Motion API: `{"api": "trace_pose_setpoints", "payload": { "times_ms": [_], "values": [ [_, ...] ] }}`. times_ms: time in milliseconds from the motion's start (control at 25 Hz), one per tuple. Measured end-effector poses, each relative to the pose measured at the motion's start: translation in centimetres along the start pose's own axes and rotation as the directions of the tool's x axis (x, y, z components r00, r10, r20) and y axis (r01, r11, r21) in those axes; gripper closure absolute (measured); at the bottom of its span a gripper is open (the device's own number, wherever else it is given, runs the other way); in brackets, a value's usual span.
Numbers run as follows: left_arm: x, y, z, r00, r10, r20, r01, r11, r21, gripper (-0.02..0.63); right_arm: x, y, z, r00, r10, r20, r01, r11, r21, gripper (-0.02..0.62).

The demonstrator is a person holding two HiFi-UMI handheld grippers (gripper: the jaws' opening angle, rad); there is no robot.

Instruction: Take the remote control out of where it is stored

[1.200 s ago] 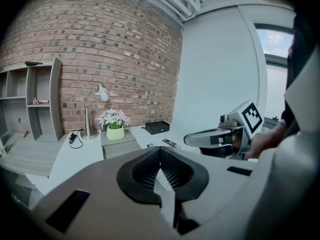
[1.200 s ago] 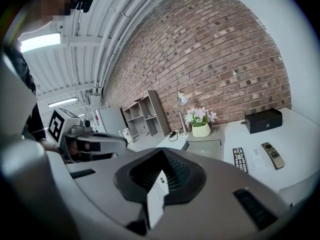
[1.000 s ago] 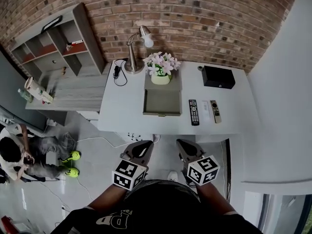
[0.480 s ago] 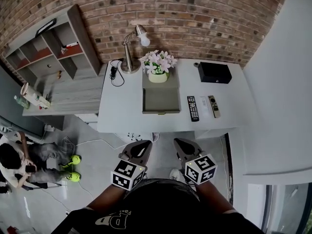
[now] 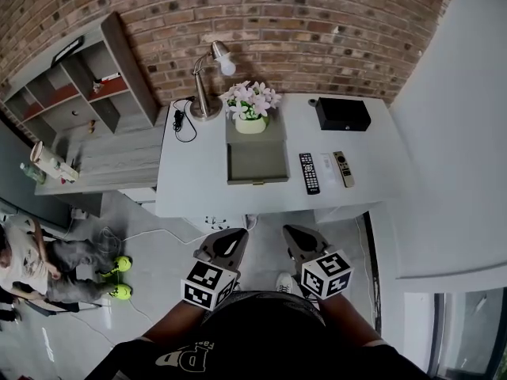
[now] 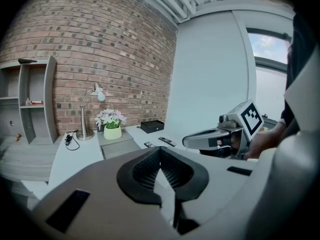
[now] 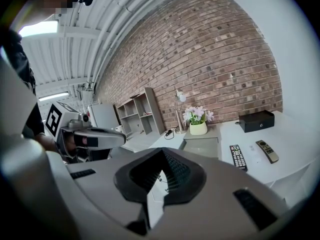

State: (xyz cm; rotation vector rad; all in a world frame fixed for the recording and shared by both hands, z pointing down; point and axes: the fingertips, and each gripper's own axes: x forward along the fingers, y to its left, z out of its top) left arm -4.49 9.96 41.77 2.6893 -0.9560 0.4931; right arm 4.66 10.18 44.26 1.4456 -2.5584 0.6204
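Observation:
Three remote controls lie side by side on the white table point(image 5: 190, 180): a black one point(image 5: 308, 172), a white one point(image 5: 326, 169) and a grey one point(image 5: 343, 169). They are right of a grey drawer point(image 5: 257, 163) that stands pulled open and looks empty. The right gripper view shows the black remote point(image 7: 238, 157) and the grey remote point(image 7: 267, 151) too. My left gripper point(image 5: 235, 233) and right gripper point(image 5: 295, 230) hang side by side in front of the table, well short of its edge, both shut and holding nothing. Each gripper view shows its own jaws together, the left gripper point(image 6: 160, 152) and the right gripper point(image 7: 161, 154).
A pot of flowers point(image 5: 250, 105) sits on the drawer unit, with a desk lamp point(image 5: 204, 77) to its left and a black box point(image 5: 342, 114) at the back right. A grey shelf unit point(image 5: 75, 93) stands left. A person with green shoes point(image 5: 119, 279) is at the left edge.
The table sits slightly higher and further left in the head view. The person at the left edge has shifted. Both grippers keep their place and stay shut.

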Motion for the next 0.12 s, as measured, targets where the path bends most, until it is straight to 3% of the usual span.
{"api": "trace_pose_setpoints", "payload": {
  "times_ms": [120],
  "values": [
    [0.09, -0.24, -0.07, 1.0, -0.003, -0.001, 0.003, 1.0, 0.0, 0.599, -0.17, -0.06, -0.09, 1.0, -0.001, 0.0, 0.001, 1.0, -0.002, 0.591]
  ]
}}
